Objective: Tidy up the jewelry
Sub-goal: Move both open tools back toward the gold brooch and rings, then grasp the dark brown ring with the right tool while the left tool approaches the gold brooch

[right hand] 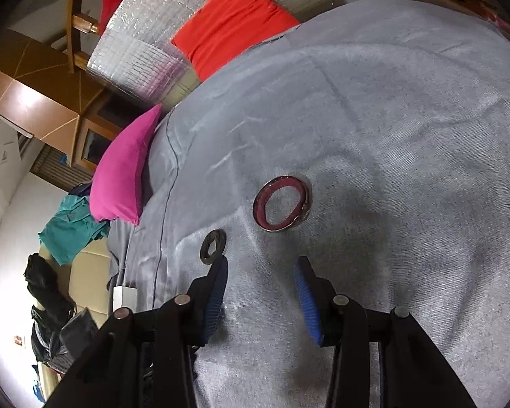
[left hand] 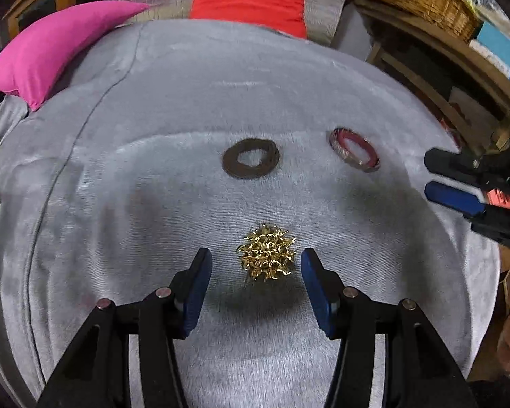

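The gold brooch (left hand: 268,256) is lying on the grey plush cover (left hand: 187,108) in the lower centre of the left wrist view, and we are finding it directly between the blue pads of the left hand-held gripper (left hand: 255,261). That gripper is standing wide apart, neither pad touching the brooch.

Above it, in mid-frame, we are noting a dark brown ring-shaped bangle (left hand: 251,158) lying flat, and to its right a maroon bangle with a silvery rim (left hand: 354,149), slightly tilted; the two are lying apart from each other.

At the right edge of that view the right hand-held gripper (left hand: 435,178) is reaching in sideways, its fingers parted and gripping nothing.

In the right wrist view we are seeing the right gripper's spread pads at lower centre, with the maroon bangle beyond them near mid-frame and the dark bangle just beyond the tip of the left pad. The brooch is not showing in this view.

A pink cushion (left hand: 51,47) is sitting at the upper left and a red cushion (left hand: 250,0) at the top centre of the left view.
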Tool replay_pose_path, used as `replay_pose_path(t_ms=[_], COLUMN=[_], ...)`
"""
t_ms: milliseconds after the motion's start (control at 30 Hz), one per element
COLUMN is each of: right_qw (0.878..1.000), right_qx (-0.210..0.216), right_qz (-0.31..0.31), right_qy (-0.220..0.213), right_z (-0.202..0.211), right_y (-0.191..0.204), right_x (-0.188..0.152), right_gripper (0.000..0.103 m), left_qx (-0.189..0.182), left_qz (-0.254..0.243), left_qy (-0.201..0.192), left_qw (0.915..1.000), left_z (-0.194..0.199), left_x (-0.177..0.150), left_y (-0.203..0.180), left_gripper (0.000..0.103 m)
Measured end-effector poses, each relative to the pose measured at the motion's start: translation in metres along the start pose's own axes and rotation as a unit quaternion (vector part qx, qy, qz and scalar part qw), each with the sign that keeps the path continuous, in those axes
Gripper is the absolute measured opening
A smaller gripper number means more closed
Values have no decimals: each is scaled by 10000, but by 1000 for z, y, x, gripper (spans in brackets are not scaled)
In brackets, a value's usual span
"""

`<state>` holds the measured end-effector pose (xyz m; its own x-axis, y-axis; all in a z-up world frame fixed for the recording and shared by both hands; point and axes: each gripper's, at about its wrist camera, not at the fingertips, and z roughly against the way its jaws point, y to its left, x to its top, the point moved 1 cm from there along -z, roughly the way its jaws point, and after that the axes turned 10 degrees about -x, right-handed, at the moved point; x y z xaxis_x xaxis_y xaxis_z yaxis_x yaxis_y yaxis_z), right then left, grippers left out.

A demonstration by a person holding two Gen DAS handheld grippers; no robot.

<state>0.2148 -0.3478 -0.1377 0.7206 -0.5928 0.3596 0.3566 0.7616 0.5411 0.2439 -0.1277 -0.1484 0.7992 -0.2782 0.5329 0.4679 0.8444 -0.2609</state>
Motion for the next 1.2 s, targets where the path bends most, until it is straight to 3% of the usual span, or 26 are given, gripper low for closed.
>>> replay_pose_path(t_ms=[200, 267, 500, 533, 567, 600, 833, 1033, 1133, 1200], right_qw=[9997, 9993, 9971, 9971, 9971, 9969, 9957, 9905, 9892, 9900], right_qx=[20, 149, 191, 134, 79, 34, -443, -938, -1038, -942], right_qz=[193, 193, 444, 486, 526, 550, 668, 958, 1017, 1043], right_qy=[143, 269, 589, 564, 551, 562, 463, 312, 164, 101], right_z=[-18, -30, -72, -77, -82, -87, -114, -118, -110, -100], right_y=[18, 26, 62, 67, 73, 76, 92, 100, 99, 95], right_x=[4, 6, 6, 6, 7, 7, 11, 7, 7, 8], right_gripper=[44, 44, 44, 44, 44, 44, 43, 11, 10, 10], left_qx=[30, -74, -288, -337, -336, -331, -347, -313, -321, -336], left_qz=[-19, 36, 101, 124, 132, 147, 449, 482, 579, 573], left_qy=[-22, -80, -217, -265, -296, -306, -341, -323, -285, -247], left_qw=[10000, 9999, 9993, 9990, 9989, 9989, 9978, 9978, 9974, 9975], left_z=[-5, -1, 17, 21, 25, 28, 43, 49, 44, 40], left_x=[0, 0, 0, 0, 0, -1, -3, -4, -2, 1], left_y=[0, 3, 12, 15, 18, 20, 48, 54, 58, 58], left_gripper=[55, 38, 38, 31, 10, 8, 8, 8, 11, 20])
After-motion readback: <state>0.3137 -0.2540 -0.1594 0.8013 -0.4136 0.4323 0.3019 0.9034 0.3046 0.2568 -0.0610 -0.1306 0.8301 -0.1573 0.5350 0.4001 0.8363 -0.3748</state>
